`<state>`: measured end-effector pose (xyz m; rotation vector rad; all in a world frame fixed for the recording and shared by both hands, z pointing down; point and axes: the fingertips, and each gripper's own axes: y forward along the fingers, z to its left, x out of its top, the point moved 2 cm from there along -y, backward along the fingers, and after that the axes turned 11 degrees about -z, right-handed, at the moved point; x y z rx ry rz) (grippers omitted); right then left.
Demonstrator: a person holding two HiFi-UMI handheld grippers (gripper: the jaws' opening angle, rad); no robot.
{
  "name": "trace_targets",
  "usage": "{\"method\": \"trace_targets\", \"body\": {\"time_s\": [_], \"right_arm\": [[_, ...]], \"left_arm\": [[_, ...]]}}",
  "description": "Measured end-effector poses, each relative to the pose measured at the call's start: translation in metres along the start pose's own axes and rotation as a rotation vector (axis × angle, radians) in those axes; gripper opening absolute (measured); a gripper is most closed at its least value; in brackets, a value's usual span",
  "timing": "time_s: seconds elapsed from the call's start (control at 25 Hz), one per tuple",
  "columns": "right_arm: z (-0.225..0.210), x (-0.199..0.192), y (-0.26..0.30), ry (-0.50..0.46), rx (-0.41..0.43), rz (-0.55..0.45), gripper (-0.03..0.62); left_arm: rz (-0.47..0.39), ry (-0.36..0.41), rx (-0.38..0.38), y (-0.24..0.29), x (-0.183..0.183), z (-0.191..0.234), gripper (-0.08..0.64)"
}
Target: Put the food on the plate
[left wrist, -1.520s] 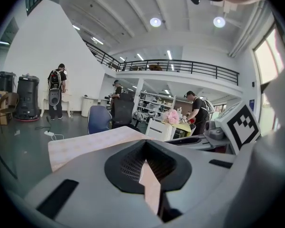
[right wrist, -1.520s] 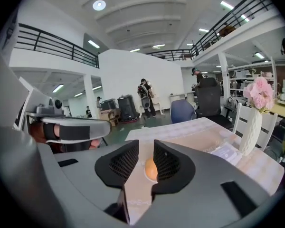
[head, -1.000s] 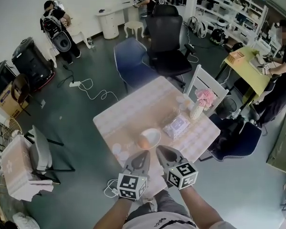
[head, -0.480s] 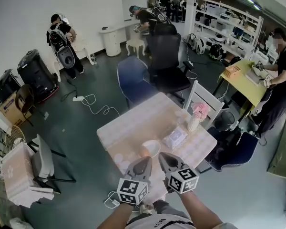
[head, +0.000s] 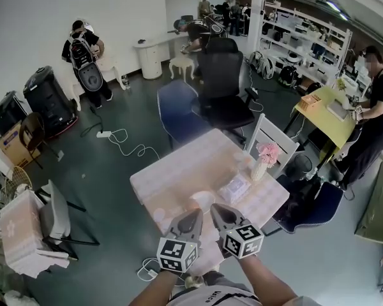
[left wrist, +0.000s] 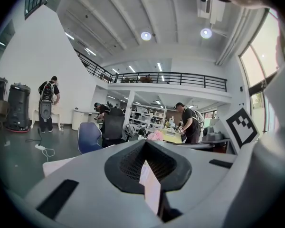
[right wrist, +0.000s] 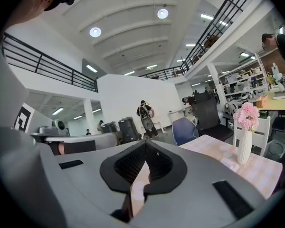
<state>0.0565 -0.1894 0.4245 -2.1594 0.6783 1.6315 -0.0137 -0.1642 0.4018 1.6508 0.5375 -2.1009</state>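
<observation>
While left gripper and right gripper hang at lower centre, jaws together and empty, the plate sits just above them on the bench; food on it is indistinct, so completion is unverified.

No legible text; only square black-and-white markers on left gripper and right gripper.
</observation>
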Motion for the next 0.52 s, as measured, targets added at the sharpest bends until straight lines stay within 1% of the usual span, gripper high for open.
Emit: {"method": "trace_targets", "body": {"time_s": [0.24,0.52], "right_arm": [[0.004,-0.007,0.007,-0.001,0.005,0.012,0.017],[-0.003,-0.007,0.012,-0.005,0.001,0.019,0.017]], "left_arm": [[0.007,-0.004,0.001,-0.001,-0.004,0.008,0.006],[0.010,-0.005,0.000,0.007,-0.004,0.012,0.006]]}}
